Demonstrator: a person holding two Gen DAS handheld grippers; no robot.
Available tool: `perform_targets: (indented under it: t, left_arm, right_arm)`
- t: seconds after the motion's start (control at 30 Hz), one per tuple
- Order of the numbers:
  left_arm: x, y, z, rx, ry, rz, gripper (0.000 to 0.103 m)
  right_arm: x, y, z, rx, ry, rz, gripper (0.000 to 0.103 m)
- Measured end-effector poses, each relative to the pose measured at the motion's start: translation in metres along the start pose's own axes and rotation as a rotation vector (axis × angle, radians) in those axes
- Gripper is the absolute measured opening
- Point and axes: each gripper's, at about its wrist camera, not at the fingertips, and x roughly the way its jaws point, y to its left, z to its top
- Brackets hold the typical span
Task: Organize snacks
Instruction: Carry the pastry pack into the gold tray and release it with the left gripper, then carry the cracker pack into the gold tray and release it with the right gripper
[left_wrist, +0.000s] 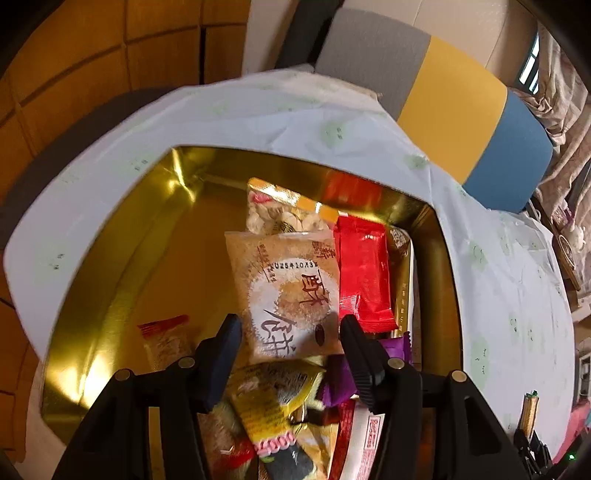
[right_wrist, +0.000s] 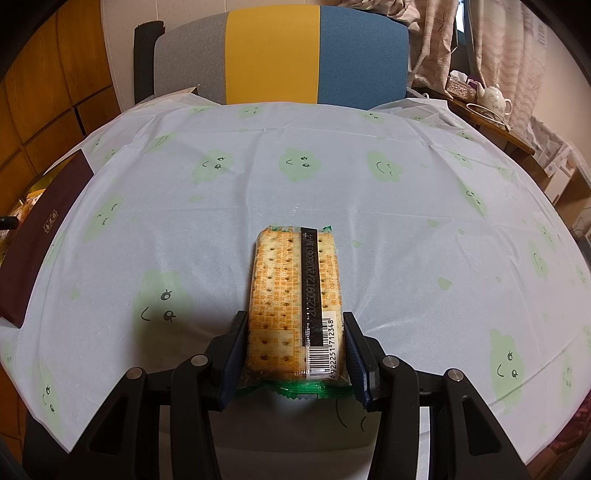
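My right tongs clamp a cracker packet above the table. My left tongs hang open, holding nothing, over a tan pastry packet in the gold tin.

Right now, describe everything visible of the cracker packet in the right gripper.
The cracker packet is a long clear wrapper with green crimped ends, showing pale perforated crackers, orange print, a black date strip and a barcode. The right gripper clamps its near end, one pad on each long side. It points away from the camera over the cloud-print tablecloth; whether its far end rests on the cloth is unclear.
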Motion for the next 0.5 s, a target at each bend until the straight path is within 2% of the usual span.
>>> perform_targets:
  t: [0.17, 0.5]
  left_arm:
    - [-0.025, -0.002, -0.011, 0.018, -0.069, 0.031, 0.056]
    - [-0.061, -0.011, -0.040, 0.098, -0.154, 0.024, 0.056]
  right_arm:
    - [0.000, 0.000, 0.001, 0.003, 0.003, -0.006, 0.049]
    - [-0.001, -0.001, 0.006, 0.012, 0.041, -0.003, 0.048]
